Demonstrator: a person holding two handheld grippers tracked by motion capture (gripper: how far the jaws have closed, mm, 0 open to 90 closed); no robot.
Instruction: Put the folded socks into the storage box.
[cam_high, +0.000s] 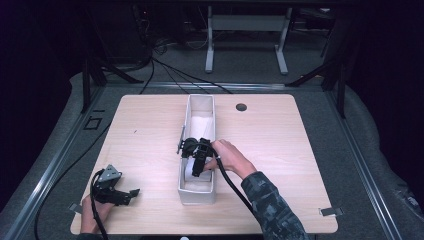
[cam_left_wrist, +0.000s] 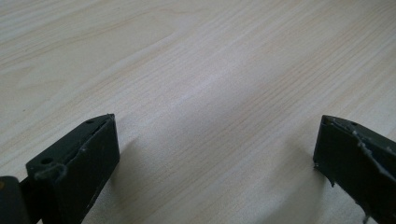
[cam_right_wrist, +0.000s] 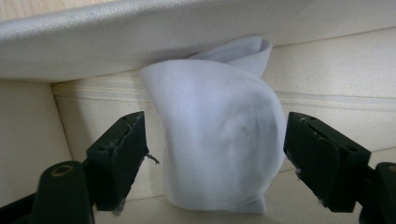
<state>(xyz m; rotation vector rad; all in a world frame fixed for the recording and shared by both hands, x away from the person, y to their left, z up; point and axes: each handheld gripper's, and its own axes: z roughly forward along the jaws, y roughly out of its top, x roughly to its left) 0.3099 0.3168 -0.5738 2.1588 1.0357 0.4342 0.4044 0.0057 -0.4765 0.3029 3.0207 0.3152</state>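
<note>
A pale wooden table (cam_high: 150, 130) with a visible grain carries everything, a round dark hole (cam_high: 241, 107) set near its far edge. A long, narrow white fabric bin (cam_high: 213, 192) stands lengthwise along its middle, directly beneath the right gripper (cam_high: 199, 167). The left gripper (cam_high: 120, 196) rests on the bare wood at the near left corner, well apart from the bin.

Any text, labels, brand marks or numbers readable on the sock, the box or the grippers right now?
None: no readable text anywhere. The white sock, the white fabric box, the wooden table, the left gripper and the right gripper all look plain and unmarked.
</note>
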